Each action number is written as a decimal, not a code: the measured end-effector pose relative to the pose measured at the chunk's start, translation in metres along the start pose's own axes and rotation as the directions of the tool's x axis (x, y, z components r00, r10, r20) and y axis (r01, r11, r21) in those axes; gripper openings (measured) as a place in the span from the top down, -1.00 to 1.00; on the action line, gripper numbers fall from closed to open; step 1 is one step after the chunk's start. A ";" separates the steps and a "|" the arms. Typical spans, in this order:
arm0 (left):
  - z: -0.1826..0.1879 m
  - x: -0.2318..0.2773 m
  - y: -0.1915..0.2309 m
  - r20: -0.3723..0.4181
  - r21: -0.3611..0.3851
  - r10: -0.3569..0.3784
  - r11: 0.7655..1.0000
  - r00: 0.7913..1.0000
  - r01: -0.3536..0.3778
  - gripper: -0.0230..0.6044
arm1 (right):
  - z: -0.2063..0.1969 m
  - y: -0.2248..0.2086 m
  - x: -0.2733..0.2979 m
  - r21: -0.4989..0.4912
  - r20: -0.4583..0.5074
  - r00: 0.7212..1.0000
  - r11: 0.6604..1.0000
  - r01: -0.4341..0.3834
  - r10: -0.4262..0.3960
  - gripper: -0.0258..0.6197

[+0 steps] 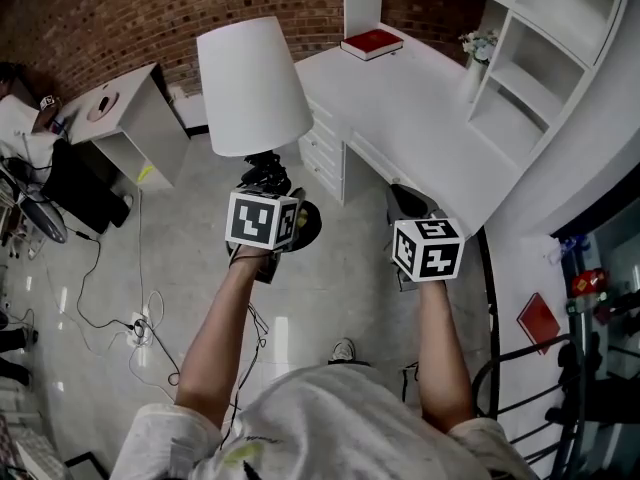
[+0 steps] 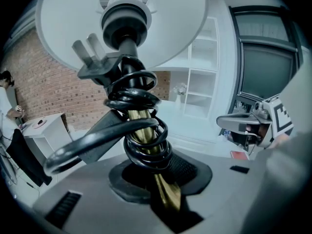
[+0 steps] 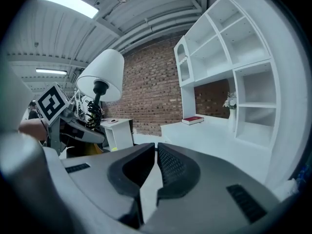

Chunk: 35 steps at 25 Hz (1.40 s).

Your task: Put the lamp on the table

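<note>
White-shaded lamp (image 1: 254, 88) stands upright in the air over the floor, just short of the white table (image 1: 420, 108); the left gripper (image 2: 161, 174) pinches its brass stem (image 2: 140, 126); the right gripper (image 3: 155, 162) is pressed together, empty.

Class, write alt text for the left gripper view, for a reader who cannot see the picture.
The left gripper clamps the brass stem of a lamp, with a black cord coiled round the stem and its plug sticking out under the white shade. Behind stand white shelves and a brick wall; the right gripper shows at the right.
</note>
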<state>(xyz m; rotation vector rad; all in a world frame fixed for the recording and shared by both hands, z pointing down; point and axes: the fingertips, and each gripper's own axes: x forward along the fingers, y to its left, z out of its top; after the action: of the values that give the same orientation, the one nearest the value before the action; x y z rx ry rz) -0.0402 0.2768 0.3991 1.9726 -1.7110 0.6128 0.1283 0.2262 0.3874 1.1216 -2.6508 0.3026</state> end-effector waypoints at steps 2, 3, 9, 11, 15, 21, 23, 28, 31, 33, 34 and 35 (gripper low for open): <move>0.006 0.012 0.000 -0.007 -0.003 0.011 1.000 1.000 -0.011 0.59 | 0.003 -0.012 0.008 0.002 -0.001 1.000 1.000 -0.006 0.006 0.91; 0.009 0.017 0.000 -0.009 -0.004 0.015 1.000 1.000 -0.015 0.59 | 0.004 -0.016 0.012 0.001 -0.002 1.000 1.000 -0.010 0.010 0.91; 0.024 0.040 0.001 -0.013 -0.010 0.027 1.000 1.000 -0.027 0.59 | 0.014 -0.038 0.030 -0.004 -0.004 1.000 1.000 -0.025 0.025 0.91; 0.030 0.046 0.000 -0.012 -0.009 0.031 0.999 0.999 -0.031 0.59 | 0.015 -0.045 0.034 -0.003 -0.004 1.000 1.000 -0.027 0.027 0.91; 0.037 0.061 -0.005 -0.011 -0.010 0.026 1.000 1.000 -0.026 0.59 | 0.014 -0.061 0.040 0.000 -0.007 1.000 1.000 -0.025 0.025 0.91; 0.041 0.075 -0.014 -0.023 -0.005 0.019 1.000 1.000 -0.019 0.59 | 0.013 -0.073 0.043 0.008 -0.015 1.000 1.000 -0.025 0.025 0.91; 0.043 0.078 -0.016 -0.025 -0.002 0.017 1.000 1.000 -0.017 0.59 | 0.014 -0.076 0.044 0.010 -0.012 1.000 1.000 -0.027 0.027 0.91; 0.047 0.079 -0.022 -0.016 0.007 0.016 1.000 1.000 -0.016 0.59 | 0.013 -0.077 0.045 0.012 -0.006 0.999 0.999 -0.035 0.035 0.91; 0.044 0.080 -0.021 -0.016 0.005 0.017 1.000 1.000 -0.017 0.59 | 0.011 -0.076 0.044 0.008 -0.004 0.999 0.999 -0.035 0.035 0.91; 0.041 0.083 -0.019 -0.019 0.001 0.017 1.000 1.000 -0.017 0.59 | 0.010 -0.077 0.046 0.006 -0.005 0.999 0.999 -0.036 0.036 0.91; 0.040 0.084 -0.019 -0.021 -0.002 0.018 1.000 1.000 -0.018 0.59 | 0.010 -0.077 0.047 0.004 -0.005 0.999 0.999 -0.037 0.037 0.91; 0.039 0.086 -0.017 -0.023 -0.004 0.018 1.000 1.000 -0.018 0.59 | 0.009 -0.077 0.049 0.002 -0.006 0.999 0.999 -0.038 0.038 0.91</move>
<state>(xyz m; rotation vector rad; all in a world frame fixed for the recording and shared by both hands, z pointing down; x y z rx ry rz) -0.0105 0.1876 0.4186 1.9420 -1.7169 0.6355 0.1499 0.1380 0.4005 1.0705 -2.6691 0.3149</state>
